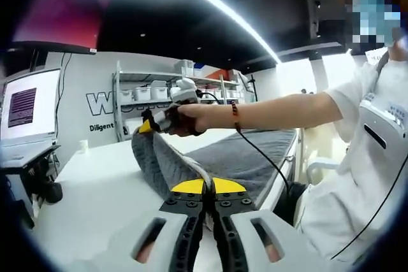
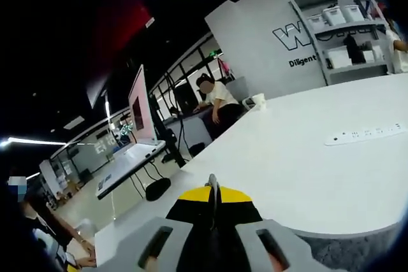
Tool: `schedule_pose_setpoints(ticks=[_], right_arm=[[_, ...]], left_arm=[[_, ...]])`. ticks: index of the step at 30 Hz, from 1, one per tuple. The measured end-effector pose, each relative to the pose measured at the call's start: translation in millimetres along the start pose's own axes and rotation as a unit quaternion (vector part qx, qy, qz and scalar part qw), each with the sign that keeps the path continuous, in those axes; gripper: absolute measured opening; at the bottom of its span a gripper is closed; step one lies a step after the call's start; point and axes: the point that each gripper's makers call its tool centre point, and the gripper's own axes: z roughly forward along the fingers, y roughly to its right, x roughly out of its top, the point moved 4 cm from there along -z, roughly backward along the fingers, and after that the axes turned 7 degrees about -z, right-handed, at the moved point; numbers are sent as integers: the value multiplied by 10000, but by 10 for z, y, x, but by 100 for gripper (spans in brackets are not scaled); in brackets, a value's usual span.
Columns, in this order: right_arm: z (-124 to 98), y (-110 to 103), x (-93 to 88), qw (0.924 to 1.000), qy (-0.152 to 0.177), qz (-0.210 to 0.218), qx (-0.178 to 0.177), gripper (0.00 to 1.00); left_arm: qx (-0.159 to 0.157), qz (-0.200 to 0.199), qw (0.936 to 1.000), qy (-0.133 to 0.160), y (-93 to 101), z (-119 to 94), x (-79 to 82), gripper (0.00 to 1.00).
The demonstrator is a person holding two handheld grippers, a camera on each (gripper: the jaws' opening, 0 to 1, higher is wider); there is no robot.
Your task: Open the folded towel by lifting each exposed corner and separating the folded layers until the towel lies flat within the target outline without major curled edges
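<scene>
Both tongs closed on grey towel point(image 1: 242, 157) edge, lifted over white worktop point(image 1: 95, 189). Left gripper view: left tongs point(image 1: 208, 189), right tongs point(image 1: 148, 125), person's hand point(image 1: 185, 119). Right gripper view: right tongs point(image 2: 214, 200), power strip point(image 2: 366, 133).

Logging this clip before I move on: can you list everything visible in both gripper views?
towel: one, grey, on the white table, near edge lifted
table: one, white, large
power strip: one, white, on the table
cup: one, white, at the table's far edge
shelf rack: one, grey, with white bins, by the wall
monitor: one, lit, on a side desk
seated person: one, white top, at a far desk
left gripper: yellow-tipped, shut on towel
right gripper: yellow-tipped, shut on towel
</scene>
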Motion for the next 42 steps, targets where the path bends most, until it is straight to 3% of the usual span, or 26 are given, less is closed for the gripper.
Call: schedule_pose_setpoints(ticks=[25,42], right_arm=[[271,-162,8,9998,-23,-14,216,0],[422,-203,-94,9994,-93,112,329,0]], left_arm=[[-64,60,9997,-207,-38,-76,-50,1],[-95,149,9992,-352,-71,-82,-115,2]])
